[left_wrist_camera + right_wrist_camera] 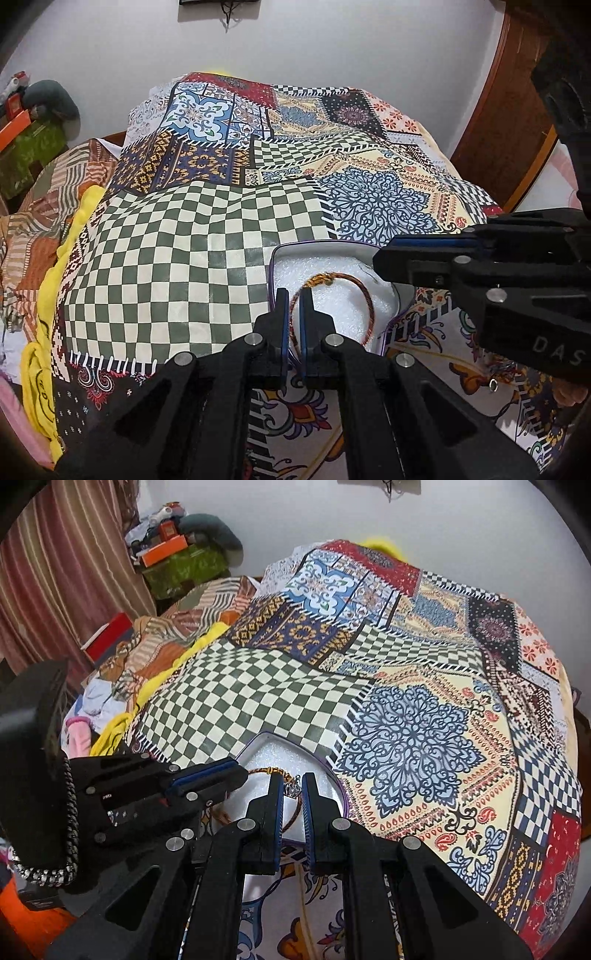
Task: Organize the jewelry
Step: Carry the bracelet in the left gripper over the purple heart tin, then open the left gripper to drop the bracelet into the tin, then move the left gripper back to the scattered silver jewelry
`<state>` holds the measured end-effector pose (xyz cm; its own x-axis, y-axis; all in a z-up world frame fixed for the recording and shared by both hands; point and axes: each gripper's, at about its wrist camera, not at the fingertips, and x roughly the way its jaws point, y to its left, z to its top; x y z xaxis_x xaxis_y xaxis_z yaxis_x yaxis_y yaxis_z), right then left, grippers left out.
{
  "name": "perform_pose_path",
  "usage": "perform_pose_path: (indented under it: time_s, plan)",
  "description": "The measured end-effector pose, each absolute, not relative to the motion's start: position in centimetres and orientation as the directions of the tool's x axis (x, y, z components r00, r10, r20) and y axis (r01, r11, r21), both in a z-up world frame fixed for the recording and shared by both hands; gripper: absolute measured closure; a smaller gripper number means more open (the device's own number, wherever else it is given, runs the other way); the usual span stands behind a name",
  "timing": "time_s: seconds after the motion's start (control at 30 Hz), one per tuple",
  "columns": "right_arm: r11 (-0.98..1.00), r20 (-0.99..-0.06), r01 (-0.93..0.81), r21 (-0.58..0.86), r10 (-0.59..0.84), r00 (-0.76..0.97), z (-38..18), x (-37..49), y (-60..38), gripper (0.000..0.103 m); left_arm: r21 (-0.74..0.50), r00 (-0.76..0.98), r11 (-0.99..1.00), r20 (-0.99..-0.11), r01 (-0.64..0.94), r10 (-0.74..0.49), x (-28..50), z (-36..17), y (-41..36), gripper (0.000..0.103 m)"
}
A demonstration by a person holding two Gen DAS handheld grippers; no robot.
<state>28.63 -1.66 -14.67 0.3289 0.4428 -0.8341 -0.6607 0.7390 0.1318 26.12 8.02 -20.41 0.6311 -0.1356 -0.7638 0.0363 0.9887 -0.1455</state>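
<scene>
A purple-rimmed box (275,254) lined with white foam lies on the patchwork bedspread. A red-brown braided bracelet (369,301) with a gold knot lies on the foam. My left gripper (294,295) straddles the box's left rim, its jaws narrowly apart with the bracelet's left arc between them. My right gripper (293,781) hovers over the same box (341,794), jaws slightly apart, with a small silver charm (293,789) between its tips; the bracelet (290,819) runs under it. Whether either gripper pinches anything is unclear. The right gripper also shows in the left wrist view (384,260).
The patchwork bedspread (207,236) covers the bed. Yellow cloth (48,295) and rumpled clothes lie along the left edge. Boxes and clutter (173,554) stand by the far wall, next to a striped curtain (74,554). A wooden headboard (509,92) rises at right.
</scene>
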Motion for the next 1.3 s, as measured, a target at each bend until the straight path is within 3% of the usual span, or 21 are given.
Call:
perform_pose_path:
  time_s: [0.17, 0.23, 0.27, 0.63, 0.73, 0.9, 1.3]
  plan:
    - [0.729, -0.85, -0.661, 0.177, 0.452, 0.27, -15.4, 29.2, -1.5, 0.094, -0.131, 0.631, 0.991, -0.766, 0.035, -0.124, 25.6, -20.2, 8.3, 0.092]
    - [0.724, -0.856, -0.668, 0.173, 0.446, 0.262, -15.6, 29.2, -1.3, 0.094, -0.123, 0.637, 0.992, -0.762, 0.027, -0.112, 25.1, -19.9, 8.5, 0.073]
    - [0.721, -0.858, -0.671, 0.171, 0.444, 0.258, -15.7, 29.2, -1.2, 0.094, -0.124, 0.642, 0.992, -0.758, 0.027, -0.112, 24.9, -19.8, 8.6, 0.071]
    - [0.719, -0.884, -0.671, 0.182, 0.419, 0.209, -16.3, 29.5, -0.6, 0.093, -0.1, 0.647, 0.995, -0.757, 0.025, -0.092, 23.2, -19.0, 9.1, 0.066]
    - [0.725, -0.891, -0.67, 0.162, 0.4, 0.217, -16.3, 29.4, -0.6, 0.089, -0.098, 0.637, 0.995, -0.766, 0.018, -0.087, 23.0, -19.2, 9.3, 0.066]
    - [0.728, -0.882, -0.674, 0.125, 0.393, 0.26, -15.4, 28.8, -1.1, 0.073, -0.102, 0.631, 0.995, -0.771, 0.012, -0.087, 22.6, -19.2, 9.4, 0.066]
    - [0.76, -0.816, -0.641, 0.111, 0.438, 0.377, -11.2, 26.3, -5.5, 0.073, -0.101, 0.652, 0.994, -0.751, 0.042, -0.104, 20.3, -16.8, 7.9, 0.059]
